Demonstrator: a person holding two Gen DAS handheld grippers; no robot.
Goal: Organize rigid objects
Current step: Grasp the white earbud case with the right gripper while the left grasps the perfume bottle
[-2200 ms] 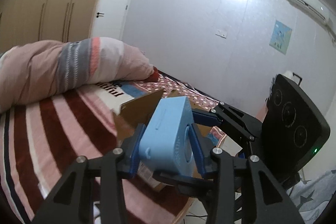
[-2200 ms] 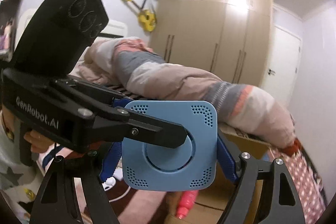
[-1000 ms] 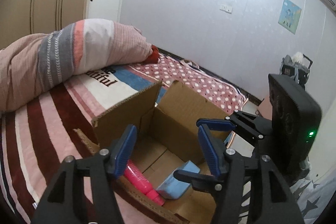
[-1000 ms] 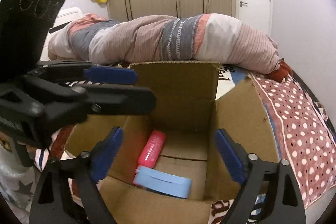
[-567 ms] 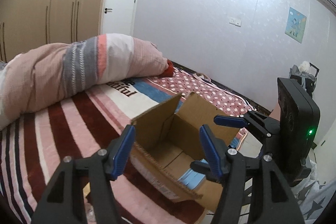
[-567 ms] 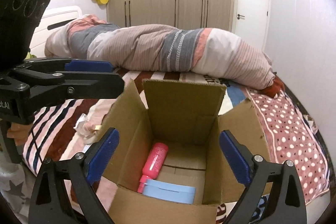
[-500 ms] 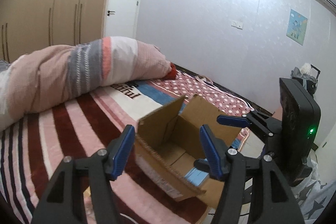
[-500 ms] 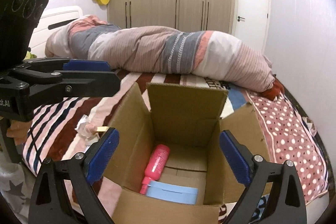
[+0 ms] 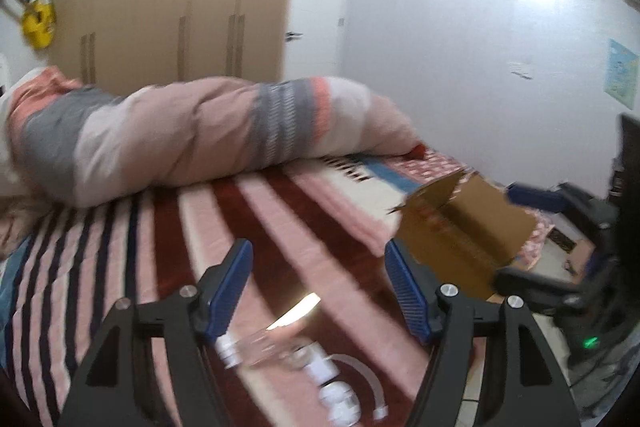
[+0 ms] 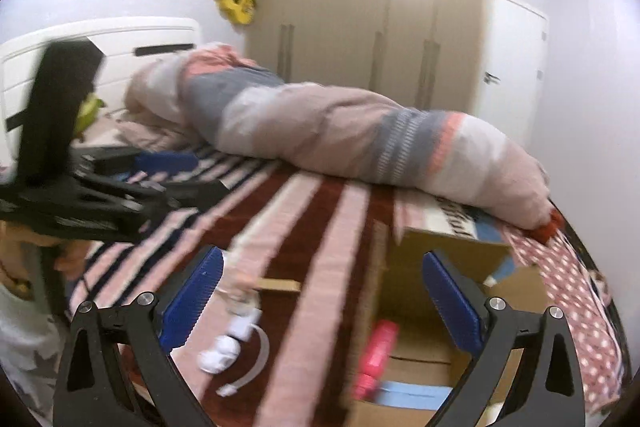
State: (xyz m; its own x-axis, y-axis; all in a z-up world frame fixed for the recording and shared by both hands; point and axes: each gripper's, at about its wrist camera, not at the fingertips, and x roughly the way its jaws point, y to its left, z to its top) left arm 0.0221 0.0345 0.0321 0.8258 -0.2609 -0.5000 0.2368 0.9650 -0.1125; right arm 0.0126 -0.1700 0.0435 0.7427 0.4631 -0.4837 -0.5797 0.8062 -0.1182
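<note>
Big soft bed (image 10: 312,227) here, plush blanket in dark red, pink and white stripes, with a long rolled quilt (image 10: 340,135) lying across it, puffy, banded grey and coral. Near the bed's edge sits the cardboard box (image 10: 452,247), flaps up, corrugated and matte; inside it lie a pink bottle (image 10: 378,359) and a flat pale blue case (image 10: 416,393) side by side. On the blanket beside the box lie small white plastic pieces (image 10: 236,331) with a curved white cable, blurred. The right gripper (image 10: 320,303) stands wide, nothing between its jaws. The left gripper (image 9: 318,291) is opening its jaws, empty, over the blanket.
</note>
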